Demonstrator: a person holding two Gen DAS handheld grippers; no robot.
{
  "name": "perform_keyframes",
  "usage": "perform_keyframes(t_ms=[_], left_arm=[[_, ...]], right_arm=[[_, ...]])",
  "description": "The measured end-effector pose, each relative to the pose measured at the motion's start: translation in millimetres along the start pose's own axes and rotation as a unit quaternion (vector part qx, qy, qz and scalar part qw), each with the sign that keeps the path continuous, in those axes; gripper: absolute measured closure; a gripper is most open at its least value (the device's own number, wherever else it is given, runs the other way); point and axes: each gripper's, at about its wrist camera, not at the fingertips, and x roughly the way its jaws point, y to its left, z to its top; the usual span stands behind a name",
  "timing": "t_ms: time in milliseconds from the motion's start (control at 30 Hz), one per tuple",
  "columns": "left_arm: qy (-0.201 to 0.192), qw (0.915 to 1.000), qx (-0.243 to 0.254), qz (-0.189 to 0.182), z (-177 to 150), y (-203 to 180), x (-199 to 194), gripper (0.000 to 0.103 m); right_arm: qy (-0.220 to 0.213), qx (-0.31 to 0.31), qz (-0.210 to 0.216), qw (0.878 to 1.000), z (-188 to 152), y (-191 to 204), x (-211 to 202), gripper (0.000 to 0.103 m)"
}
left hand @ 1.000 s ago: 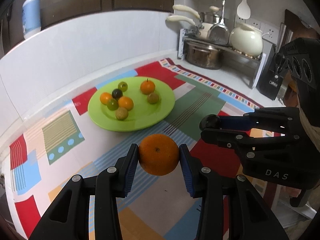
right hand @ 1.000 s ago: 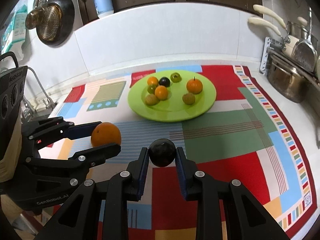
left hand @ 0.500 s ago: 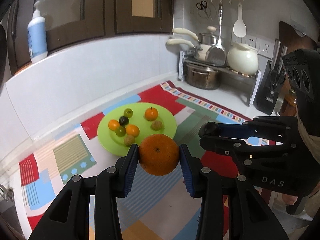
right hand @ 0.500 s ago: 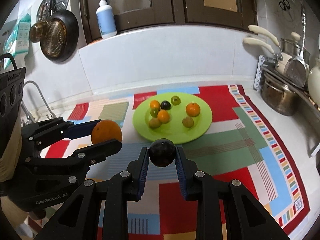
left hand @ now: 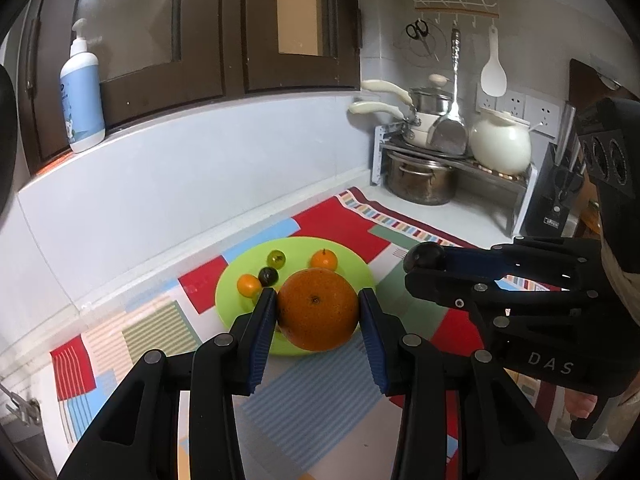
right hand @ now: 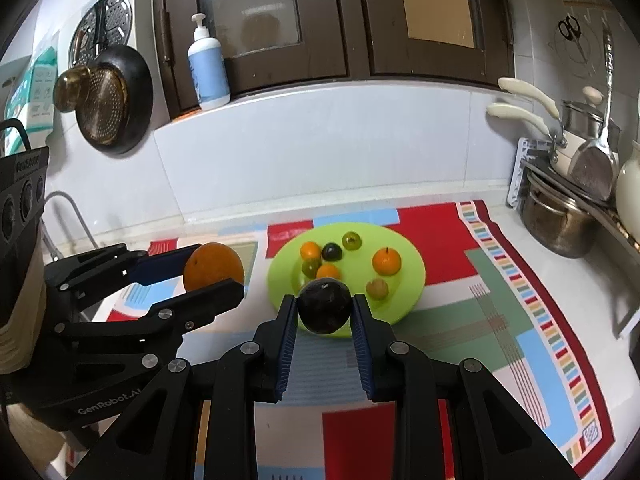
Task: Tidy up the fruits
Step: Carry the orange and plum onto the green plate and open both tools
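Since a second ago you have lifted both grippers: the green plate (right hand: 412,276) has dropped lower and smaller in both wrist views, and more of the brown cabinet doors (right hand: 432,20) now shows above the white backsplash. Both grips look unchanged.

Your left gripper (left hand: 318,312) is pinching a large orange (left hand: 318,309) between its blue pads (left hand: 262,334), clear of the counter. From the right wrist view the same orange (right hand: 213,266) sits in the left gripper (right hand: 214,270), off to the left of the plate.

Your right gripper (right hand: 324,308) is clamped on a dark round fruit, plum-like (right hand: 324,306), also held in the air in front of the plate's near rim. In the left wrist view that fruit (left hand: 425,256) shows only at the tip of the right gripper (left hand: 426,262).

The plate rests on a colourful patchwork mat (right hand: 500,320) and carries several small fruits: a stemmed orange one (right hand: 386,261), two smaller orange ones (right hand: 310,249), a dark one (right hand: 331,251), greenish ones (right hand: 351,240) and a brownish one (right hand: 377,288). A stainless pot (right hand: 558,216) stands to the right, a pump bottle (right hand: 208,72) on the ledge.
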Motion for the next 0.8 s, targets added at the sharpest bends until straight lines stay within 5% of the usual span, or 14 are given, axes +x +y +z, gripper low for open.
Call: perform_keyframes(t_ms=[800], left_arm=[[0.005, 0.9999, -0.008, 0.004, 37.6, 29.9, 55.2, 0.062]], right_arm=[[-0.002, -0.001, -0.006, 1.000, 37.5, -16.9, 49.3, 0.075]])
